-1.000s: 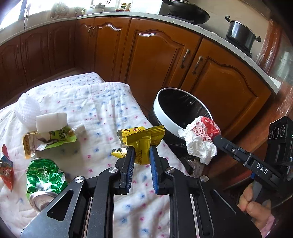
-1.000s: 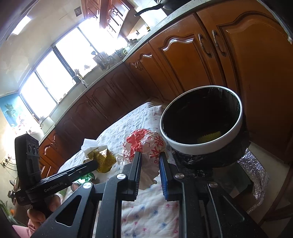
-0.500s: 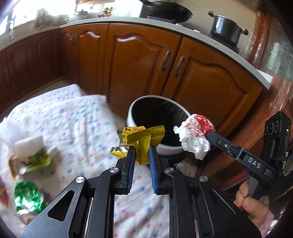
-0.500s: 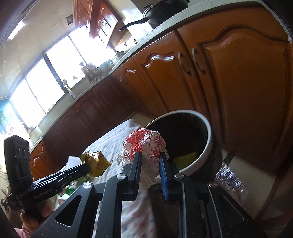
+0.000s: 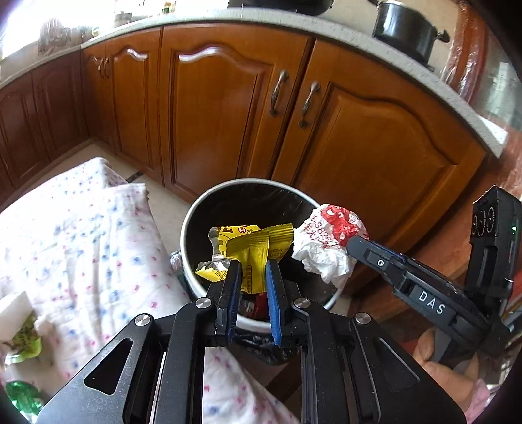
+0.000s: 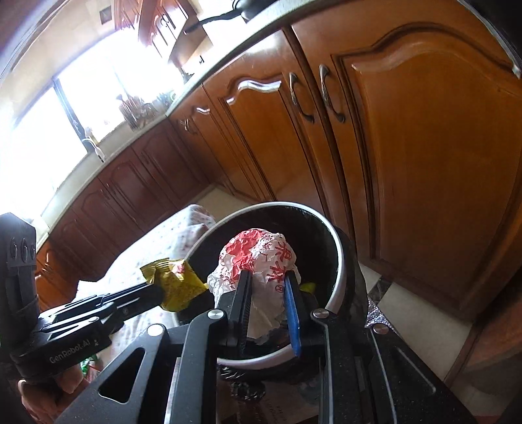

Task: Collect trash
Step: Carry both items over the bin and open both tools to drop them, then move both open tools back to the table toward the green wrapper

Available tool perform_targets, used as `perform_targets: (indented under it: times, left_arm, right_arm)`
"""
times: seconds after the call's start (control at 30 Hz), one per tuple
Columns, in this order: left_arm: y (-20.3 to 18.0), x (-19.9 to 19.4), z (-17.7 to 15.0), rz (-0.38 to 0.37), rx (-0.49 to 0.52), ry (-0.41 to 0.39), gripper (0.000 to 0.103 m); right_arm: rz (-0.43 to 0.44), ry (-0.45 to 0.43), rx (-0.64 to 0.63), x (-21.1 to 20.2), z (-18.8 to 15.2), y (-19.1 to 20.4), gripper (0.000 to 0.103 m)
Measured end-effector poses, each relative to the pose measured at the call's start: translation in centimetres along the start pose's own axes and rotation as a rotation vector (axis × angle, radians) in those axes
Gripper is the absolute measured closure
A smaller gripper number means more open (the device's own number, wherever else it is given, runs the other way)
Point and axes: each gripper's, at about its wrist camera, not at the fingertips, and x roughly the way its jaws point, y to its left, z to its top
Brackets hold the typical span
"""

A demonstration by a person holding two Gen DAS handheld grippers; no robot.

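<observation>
A round bin (image 5: 248, 180) with a white rim and a black liner stands on the floor beside the cabinets. My left gripper (image 5: 253, 270) is shut on a yellow snack wrapper (image 5: 251, 244) and holds it over the bin's mouth. To its right, my right gripper (image 5: 352, 243) carries a crumpled red-and-white paper (image 5: 326, 238) above the rim. In the right wrist view the right gripper (image 6: 266, 280) has its jaws opening, with the paper (image 6: 257, 251) still pressed between the pads over the bin (image 6: 337, 261). The yellow wrapper (image 6: 176, 287) hangs at the left.
A floral cloth (image 5: 81, 228) covers the floor on the left, with a white block (image 5: 13, 306) and green packets (image 5: 23, 394) on it. Wooden cabinet doors (image 5: 212, 114) stand right behind the bin. A black pot (image 5: 404, 29) sits on the counter. A hand (image 5: 447, 368) grips the right tool.
Both grippers have carried their trash from beside the cloth to above the bin's mouth. The bin now looms closer in both views. The right jaws stand slightly wider apart.
</observation>
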Motion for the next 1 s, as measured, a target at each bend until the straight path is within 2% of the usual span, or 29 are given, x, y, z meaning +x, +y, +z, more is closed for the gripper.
perform_targets:
  times: [0.07, 0.23, 0.3, 0.37, 0.47, 0.53, 0.57, 0.6, 0.83, 1.0]
  left_arm:
    - [0.0, 1.1, 0.2, 0.003, 0.002, 0.022, 0.088]
    - [0.2, 2.8, 0.2, -0.001, -0.015, 0.072, 0.079]
    - [0.3, 3.0, 0.1, -0.008, -0.019, 0.079, 0.076]
    - [0.4, 3.1, 0.1, -0.001, -0.024, 0.078, 0.061]
    - [0.4, 3.1, -0.2, -0.001, -0.034, 0.078, 0.057]
    - [0.5, 2.7, -0.6, -0.004, -0.041, 0.076, 0.057]
    - [0.6, 2.3, -0.8, -0.003, -0.045, 0.075, 0.055]
    - [0.7, 1.8, -1.1, -0.005, -0.05, 0.07, 0.054]
    - [2.2, -1.7, -3.8, 0.026, -0.069, 0.017, 0.041]
    - [4.0, -4.7, -6.4, 0.046, -0.096, -0.009, 0.041]
  right_arm:
    - [0.0, 0.008, 0.003, 0.5, 0.2, -0.2, 0.079]
    - [0.004, 0.006, 0.033, 0.9, 0.6, -1.3, 0.055]
    - [0.008, 0.001, 0.042, 0.6, 0.3, -1.4, 0.053]
    - [0.01, -0.003, 0.047, 0.3, 0.2, -1.4, 0.053]
    - [0.02, -0.015, 0.057, -0.6, -0.2, -1.1, 0.051]
    - [0.033, -0.028, 0.067, -1.1, -0.6, -1.0, 0.034]
    - [0.044, -0.042, 0.074, -1.6, -1.1, -0.9, 0.021]
    - [0.048, -0.051, 0.076, -1.9, -1.2, -0.7, 0.018]
    - [0.097, -0.049, 0.074, -3.6, -4.1, 1.9, 0.018]
    - [0.146, -0.037, 0.066, -4.0, -5.6, 4.7, 0.018]
